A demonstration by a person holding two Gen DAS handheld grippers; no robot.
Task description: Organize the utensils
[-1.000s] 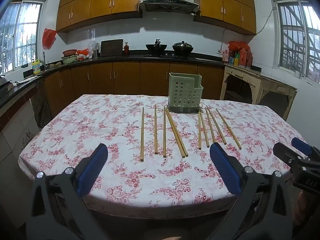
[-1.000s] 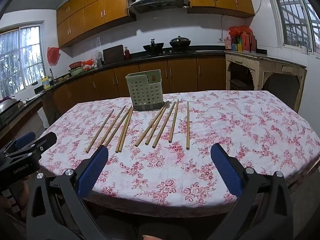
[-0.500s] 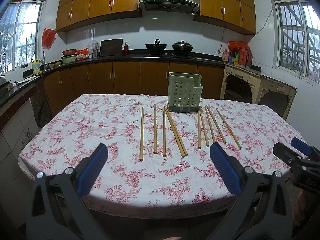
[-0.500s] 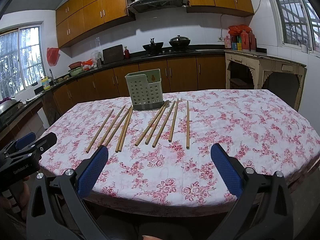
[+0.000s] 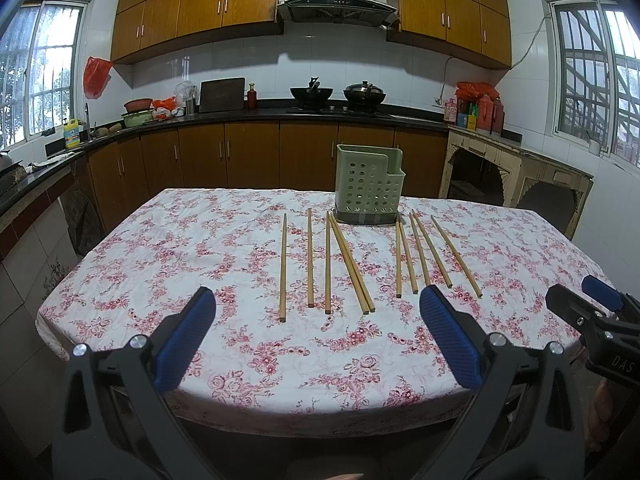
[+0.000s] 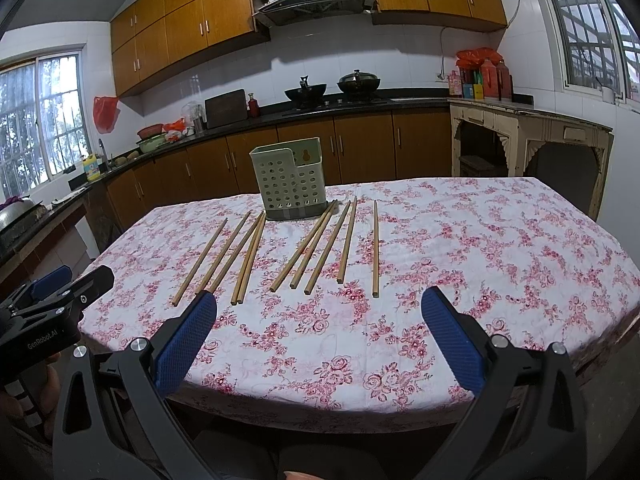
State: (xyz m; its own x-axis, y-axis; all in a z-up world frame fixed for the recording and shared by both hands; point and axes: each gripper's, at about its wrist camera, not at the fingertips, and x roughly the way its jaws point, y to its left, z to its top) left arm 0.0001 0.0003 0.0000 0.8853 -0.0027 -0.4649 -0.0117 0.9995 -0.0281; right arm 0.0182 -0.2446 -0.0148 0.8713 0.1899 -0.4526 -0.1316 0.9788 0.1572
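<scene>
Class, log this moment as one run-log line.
stage: start | left gripper: open, empty | right gripper: open, empty | chopsticks: on table | holder: upright

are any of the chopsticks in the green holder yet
No: the green holder shows nothing sticking out of its top, and the chopsticks all lie flat on the tablecloth in front of it.
</scene>
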